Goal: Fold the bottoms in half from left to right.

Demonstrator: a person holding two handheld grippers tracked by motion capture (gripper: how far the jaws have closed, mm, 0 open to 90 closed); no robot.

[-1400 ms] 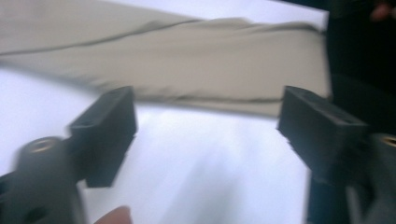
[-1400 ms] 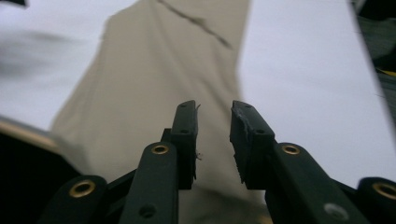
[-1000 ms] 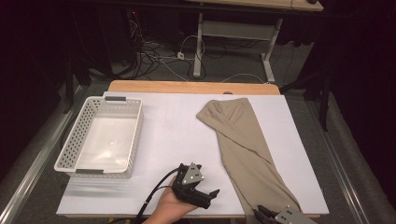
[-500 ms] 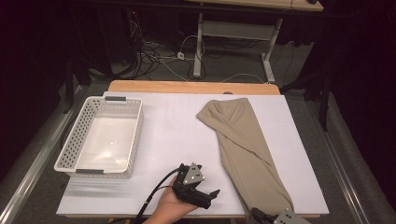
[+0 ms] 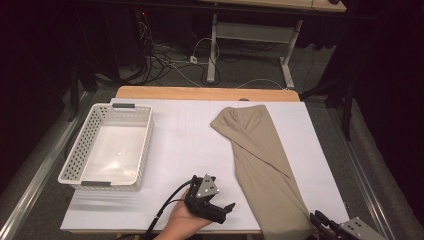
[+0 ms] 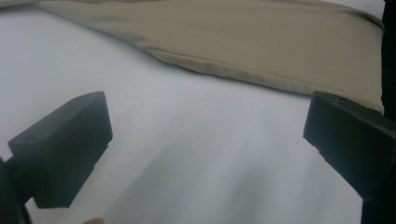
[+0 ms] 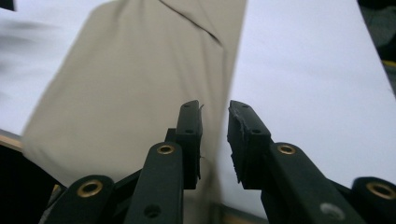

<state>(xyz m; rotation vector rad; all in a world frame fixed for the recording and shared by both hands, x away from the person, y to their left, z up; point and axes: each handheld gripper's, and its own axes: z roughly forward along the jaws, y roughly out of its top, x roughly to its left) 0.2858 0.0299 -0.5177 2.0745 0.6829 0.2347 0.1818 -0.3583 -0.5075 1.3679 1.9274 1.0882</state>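
Note:
A long beige folded cloth (image 5: pixel 260 160) lies slanted on the right half of the white table (image 5: pixel 185 145), its near end at the front edge. My right gripper (image 5: pixel 318 219) is at the front right corner, just right of that end. In the right gripper view its jaws (image 7: pixel 215 109) have just been opening and stand a little apart, with nothing pinched; the cloth (image 7: pixel 140 79) and its edge lie beneath them. A hand holds my left gripper (image 5: pixel 226 212) low near the front edge, left of the cloth. Its jaws (image 6: pixel 205 116) are wide open over bare table, the cloth's hem (image 6: pixel 261 42) ahead.
A white perforated plastic basket (image 5: pixel 70 160) stands empty on the left side of the table. A wooden strip (image 5: pixel 200 93) runs along the far edge. Beyond are a dark floor, cables and desk legs.
My right gripper has shifted to the right along the front edge, off the cloth's near end. The left gripper and the basket have stayed put.

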